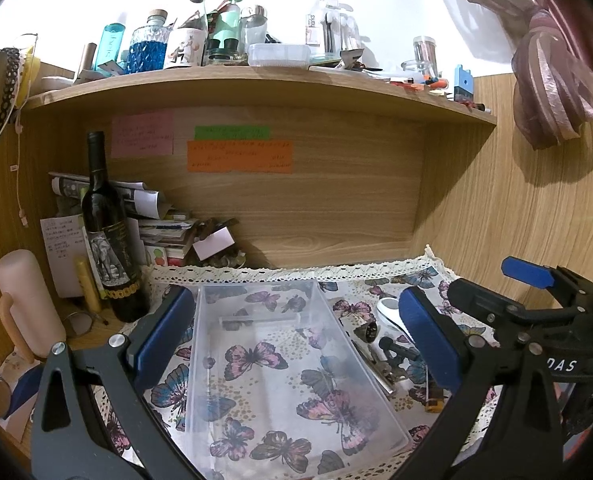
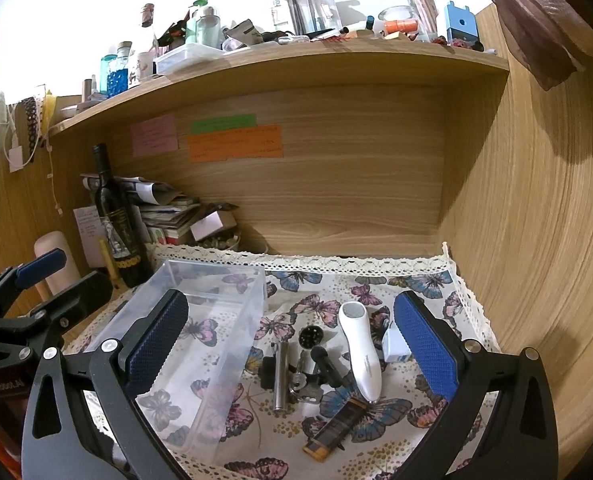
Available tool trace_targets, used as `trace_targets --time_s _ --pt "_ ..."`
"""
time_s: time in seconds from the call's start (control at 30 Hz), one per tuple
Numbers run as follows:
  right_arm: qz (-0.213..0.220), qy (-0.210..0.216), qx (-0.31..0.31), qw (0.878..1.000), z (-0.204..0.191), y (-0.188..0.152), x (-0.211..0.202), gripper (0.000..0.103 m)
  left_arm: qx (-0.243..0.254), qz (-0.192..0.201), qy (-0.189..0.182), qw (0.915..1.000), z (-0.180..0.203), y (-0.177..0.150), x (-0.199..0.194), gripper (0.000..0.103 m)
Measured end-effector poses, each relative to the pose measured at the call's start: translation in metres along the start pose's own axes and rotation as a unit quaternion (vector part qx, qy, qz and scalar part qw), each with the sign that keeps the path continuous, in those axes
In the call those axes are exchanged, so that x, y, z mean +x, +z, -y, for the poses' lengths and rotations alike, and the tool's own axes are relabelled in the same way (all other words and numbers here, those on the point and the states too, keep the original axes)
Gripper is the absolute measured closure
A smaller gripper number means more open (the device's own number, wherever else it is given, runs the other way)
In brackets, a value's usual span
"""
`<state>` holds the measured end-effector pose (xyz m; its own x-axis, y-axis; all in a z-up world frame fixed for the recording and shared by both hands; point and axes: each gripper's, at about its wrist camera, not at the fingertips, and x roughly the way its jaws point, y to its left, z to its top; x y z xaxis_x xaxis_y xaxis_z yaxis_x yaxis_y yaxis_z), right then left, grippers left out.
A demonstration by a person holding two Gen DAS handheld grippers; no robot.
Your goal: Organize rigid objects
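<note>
A clear plastic bin (image 1: 212,364) (image 2: 232,280) lies empty on the butterfly cloth (image 2: 408,284). Right of it sits a cluster of small items: a white handheld device (image 2: 361,354), a silver metal tube (image 2: 281,376), a round black part (image 2: 311,336), keys (image 2: 304,388), a dark lighter (image 2: 338,428) and a small white box (image 2: 394,347). My left gripper (image 1: 296,336) hovers open over the bin. My right gripper (image 2: 292,340) hovers open over the cluster, with nothing between its fingers. The right gripper's body (image 1: 536,312) shows in the left wrist view.
A dark wine bottle (image 1: 110,240) stands left of the bin beside stacked papers (image 1: 156,224) and a pale pink bottle (image 1: 28,304). The wooden shelf (image 1: 256,84) above is crowded with bottles and jars. A wooden wall (image 2: 536,240) closes the right side.
</note>
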<state>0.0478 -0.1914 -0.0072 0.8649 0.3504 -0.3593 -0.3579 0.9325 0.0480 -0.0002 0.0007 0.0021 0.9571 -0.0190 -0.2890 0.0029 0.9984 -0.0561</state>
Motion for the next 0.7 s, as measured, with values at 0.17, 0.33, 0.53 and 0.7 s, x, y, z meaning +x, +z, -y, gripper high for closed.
trace_targets --time_s 0.17,0.33,0.53,0.7 --pt "0.001 0.0 -0.002 1.0 0.0 0.0 0.0 0.0 0.0 0.001 0.001 1.0 0.001 0.0 0.0 0.0" --pt "0.001 0.0 -0.002 1.0 0.0 0.0 0.0 0.0 0.0 0.002 0.001 1.0 0.0 0.001 -0.001 0.0" --pt "-0.001 -0.002 -0.004 1.0 0.001 0.0 0.002 0.0 0.003 0.005 -0.006 1.0 -0.002 0.0 -0.002 0.0" --pt "-0.005 -0.004 -0.008 1.0 0.001 -0.001 0.006 0.0 -0.014 -0.022 -0.026 0.9993 -0.015 -0.002 0.008 0.0"
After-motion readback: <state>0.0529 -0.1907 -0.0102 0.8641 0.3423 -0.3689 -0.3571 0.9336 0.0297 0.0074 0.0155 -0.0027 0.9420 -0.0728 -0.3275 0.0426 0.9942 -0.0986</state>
